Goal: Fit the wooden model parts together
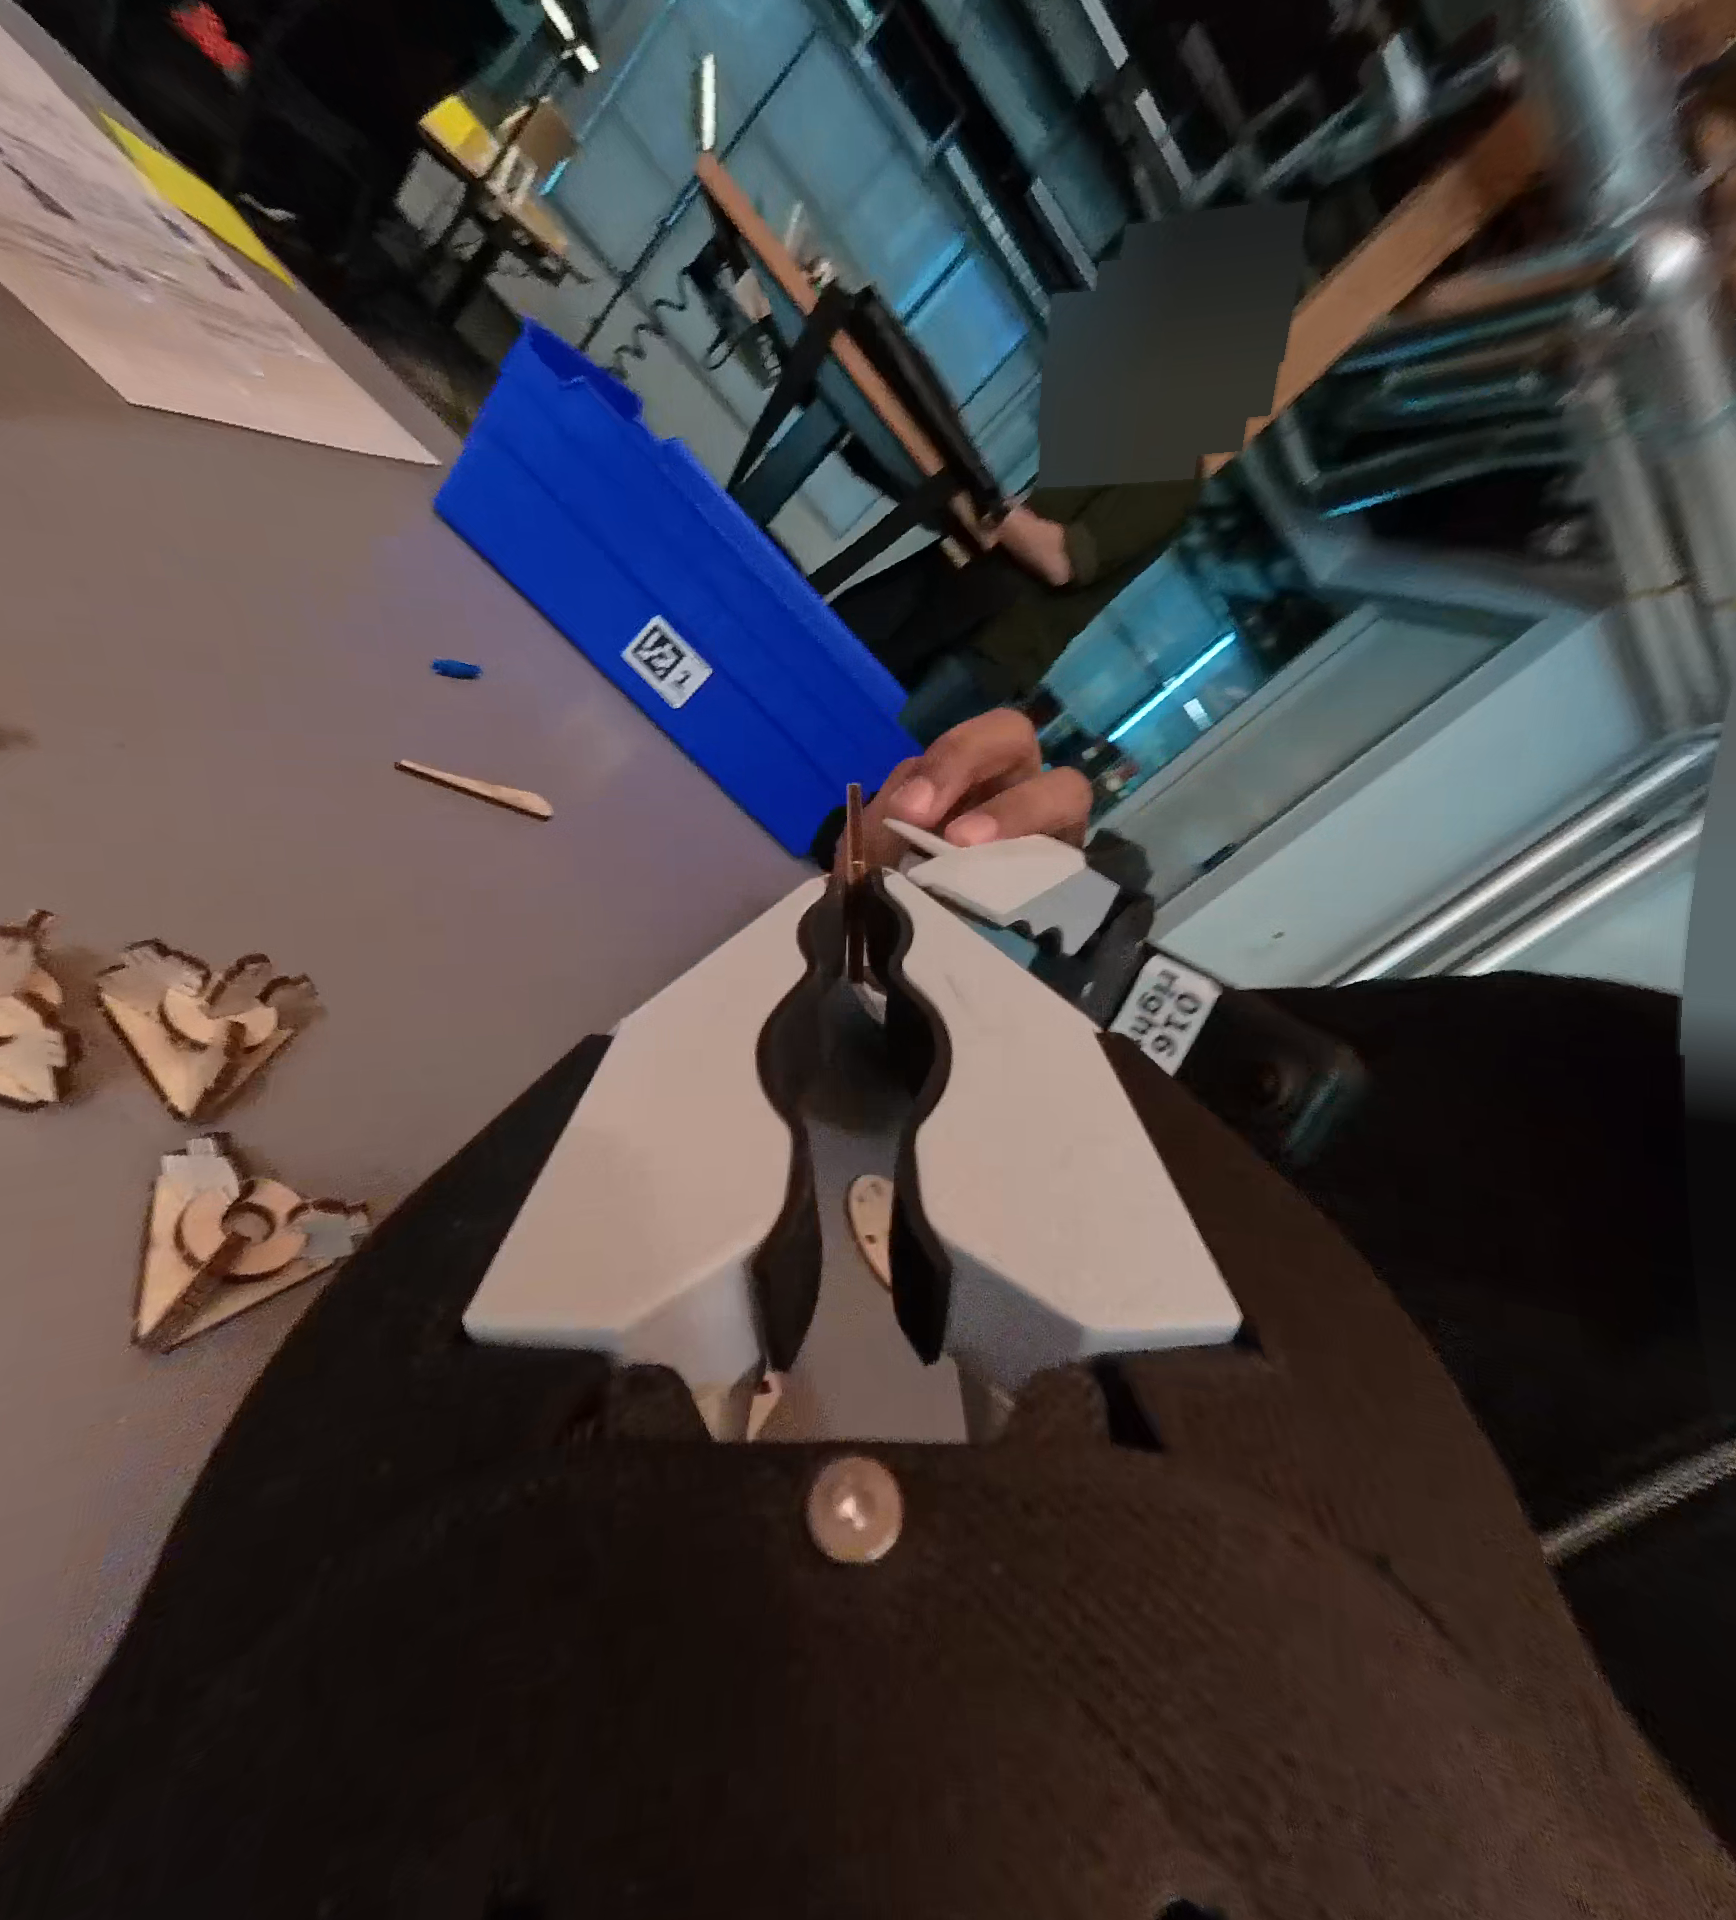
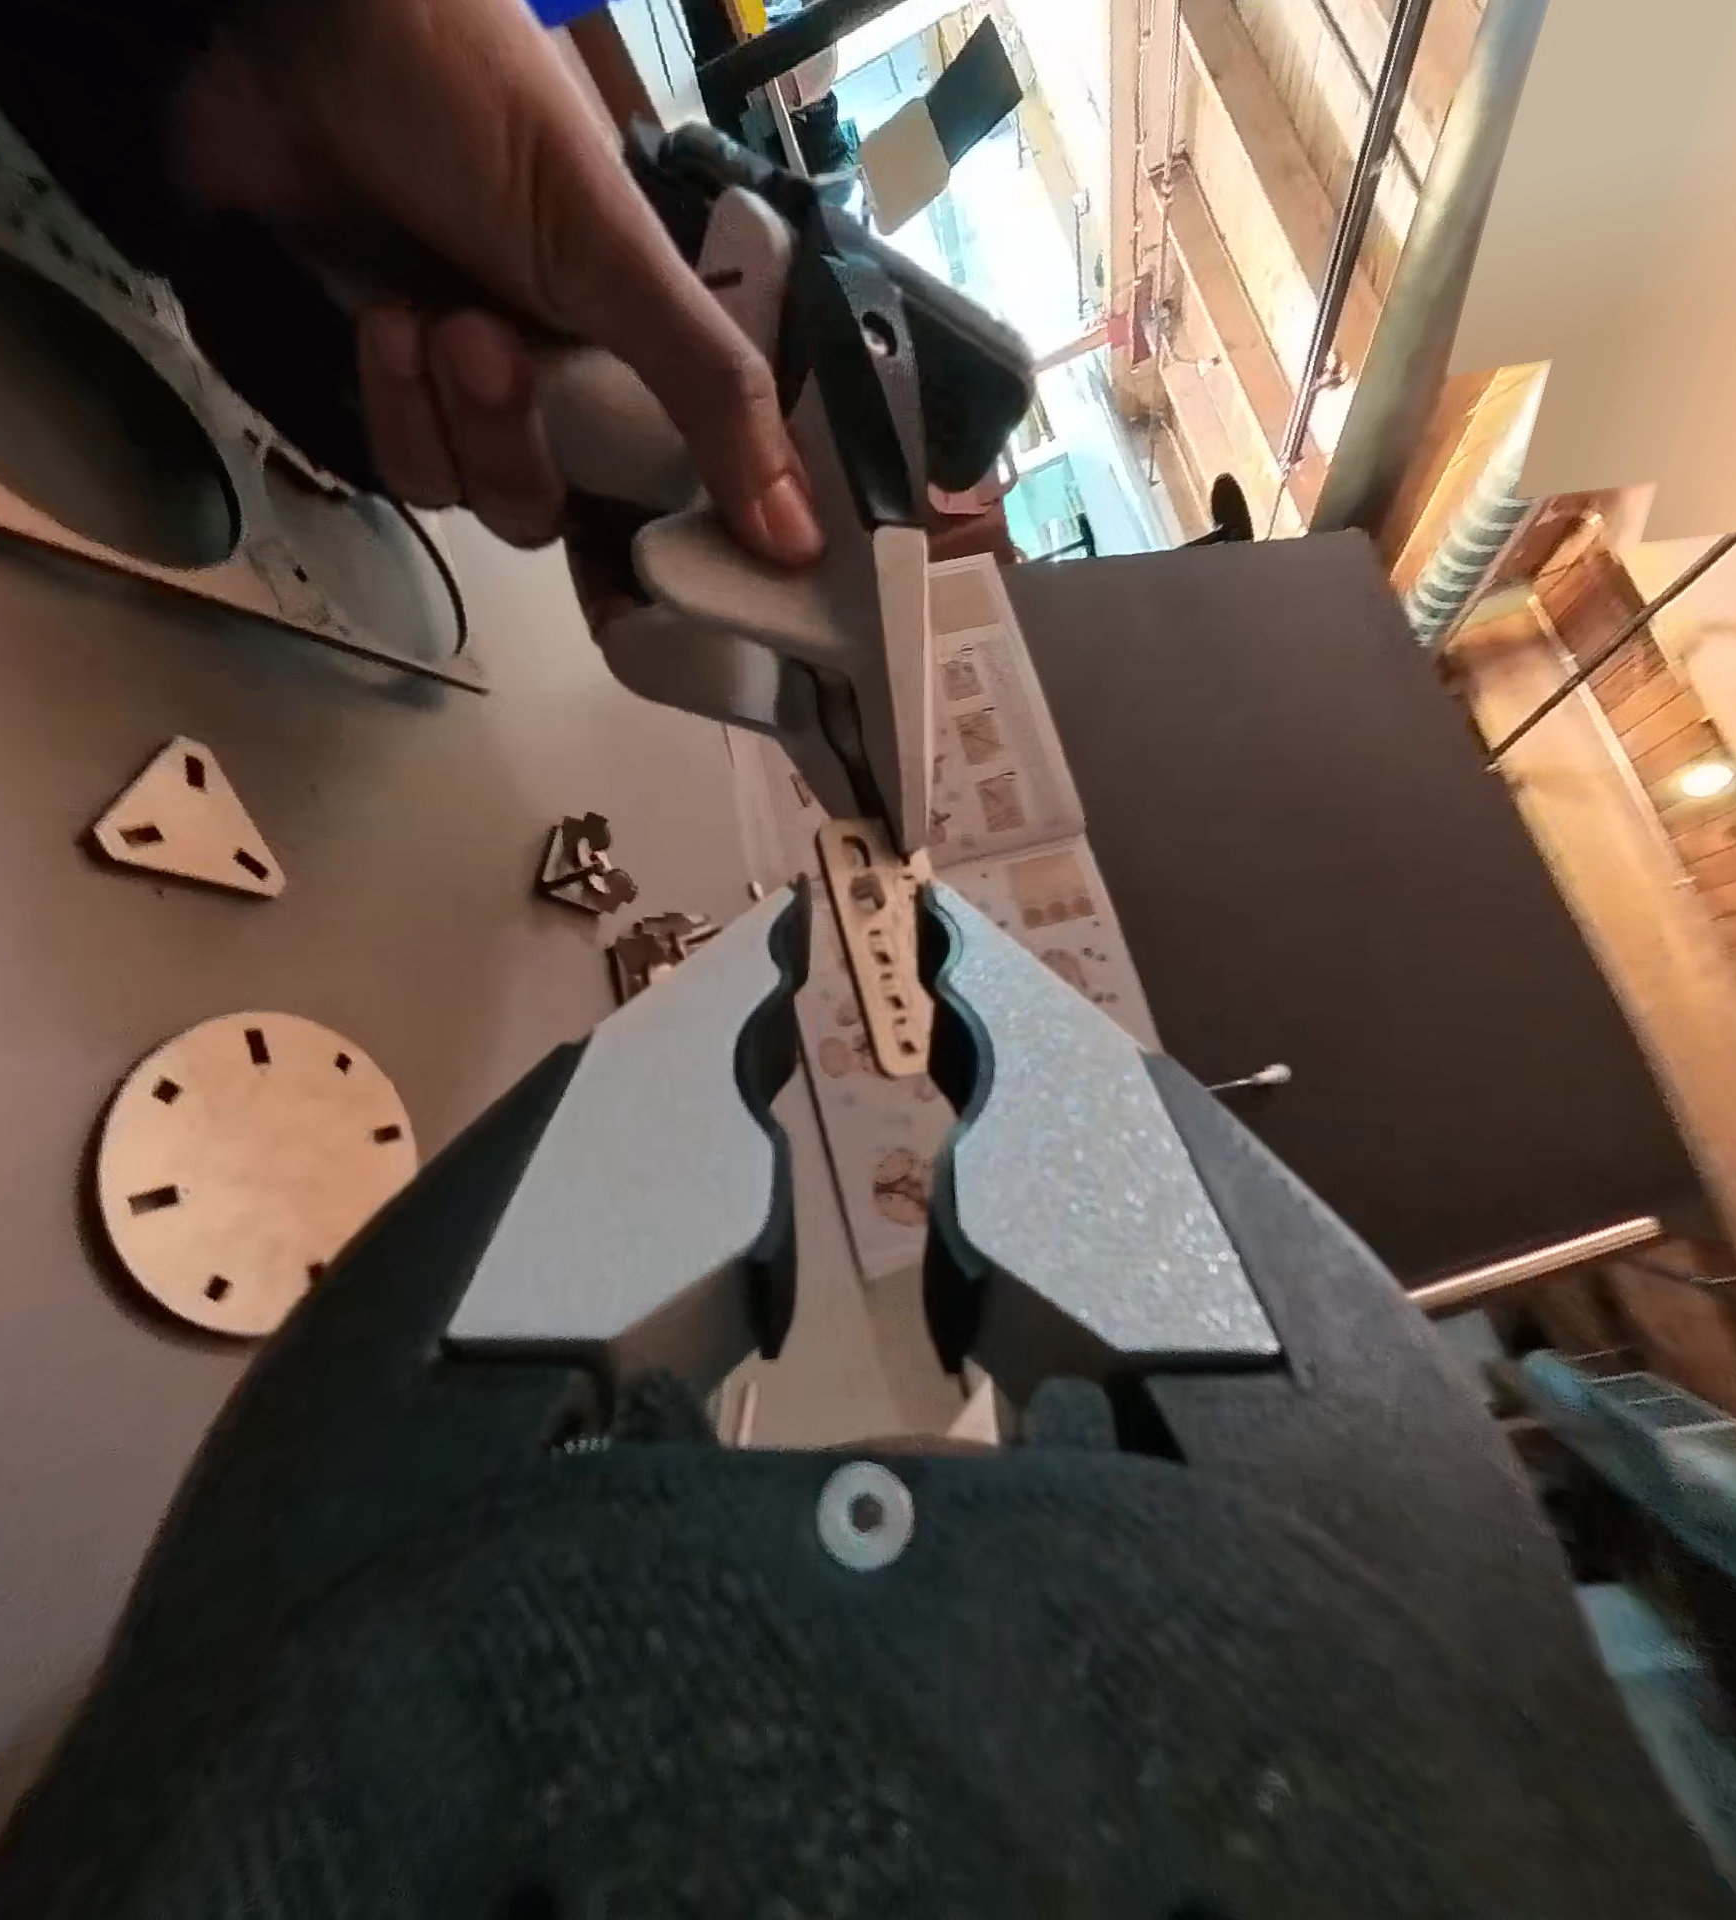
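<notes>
My left gripper (image 1: 853,883) is shut on a thin wooden strip (image 1: 853,831), seen edge-on and sticking out past the fingertips above the grey table (image 1: 220,623). In the right wrist view the same strip (image 2: 885,977) is a slotted wooden bar, pinched at its far end by the left gripper's fingers (image 2: 900,675). My right gripper (image 2: 862,920) is open around the bar. Its left pad stands clear of the bar and the right pad lies close beside it. The right gripper's finger (image 1: 1009,878) also shows in the left wrist view, next to the strip.
Three assembled triangular wooden pieces (image 1: 209,1023) lie at the left, with a loose wooden stick (image 1: 474,788) and a blue bin (image 1: 656,582) behind. A slotted wooden disc (image 2: 251,1169), a triangular plate (image 2: 186,826), a cut-out sheet (image 2: 116,468) and an instruction sheet (image 2: 1009,831) lie on the table. The grippers are tip to tip, or close to it.
</notes>
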The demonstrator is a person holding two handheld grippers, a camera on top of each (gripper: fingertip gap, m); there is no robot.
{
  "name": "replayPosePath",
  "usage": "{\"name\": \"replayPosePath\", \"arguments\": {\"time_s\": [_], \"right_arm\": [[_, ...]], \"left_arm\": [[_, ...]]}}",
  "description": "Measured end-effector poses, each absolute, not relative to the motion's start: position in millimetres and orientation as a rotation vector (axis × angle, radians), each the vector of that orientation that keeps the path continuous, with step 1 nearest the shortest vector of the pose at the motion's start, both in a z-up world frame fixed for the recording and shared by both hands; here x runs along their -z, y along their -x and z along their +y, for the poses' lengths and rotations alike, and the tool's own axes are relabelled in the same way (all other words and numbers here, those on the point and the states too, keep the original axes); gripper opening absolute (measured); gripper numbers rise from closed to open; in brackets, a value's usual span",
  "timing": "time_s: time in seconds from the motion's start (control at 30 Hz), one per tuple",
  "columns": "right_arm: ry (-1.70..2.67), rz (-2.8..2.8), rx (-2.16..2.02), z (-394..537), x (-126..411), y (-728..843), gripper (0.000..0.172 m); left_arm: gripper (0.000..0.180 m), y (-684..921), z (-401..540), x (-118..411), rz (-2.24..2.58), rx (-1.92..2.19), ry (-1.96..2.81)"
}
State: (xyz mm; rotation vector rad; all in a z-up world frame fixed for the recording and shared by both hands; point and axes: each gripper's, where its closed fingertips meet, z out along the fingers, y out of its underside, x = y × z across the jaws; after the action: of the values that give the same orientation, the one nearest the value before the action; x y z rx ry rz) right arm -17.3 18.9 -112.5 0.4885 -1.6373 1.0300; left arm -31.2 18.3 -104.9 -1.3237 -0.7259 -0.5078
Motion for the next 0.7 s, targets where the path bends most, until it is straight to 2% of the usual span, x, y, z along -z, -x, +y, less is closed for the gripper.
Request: {"name": "replayPosePath", "arguments": {"time_s": [0.3,0.43,0.5,0.7], "right_arm": [[-0.375,-1.747,-1.129,15.2,120.4,22.3,0.014],[-0.393,-1.736,-1.097,15.2,120.9,22.5,0.009],[-0.389,-1.741,-1.107,16.0,120.4,22.3,0.000],[-0.380,-1.774,-1.126,16.9,121.9,22.3,0.000]], "left_arm": [[0.001,29.0,26.0,112.2,-0.739,0.427,1.405],[0.001,32.8,22.1,112.7,-0.758,0.425,1.389],[0.001,35.1,19.7,113.1,-0.762,0.391,1.397],[0.001,35.4,19.5,113.3,-0.761,0.374,1.413]]}}
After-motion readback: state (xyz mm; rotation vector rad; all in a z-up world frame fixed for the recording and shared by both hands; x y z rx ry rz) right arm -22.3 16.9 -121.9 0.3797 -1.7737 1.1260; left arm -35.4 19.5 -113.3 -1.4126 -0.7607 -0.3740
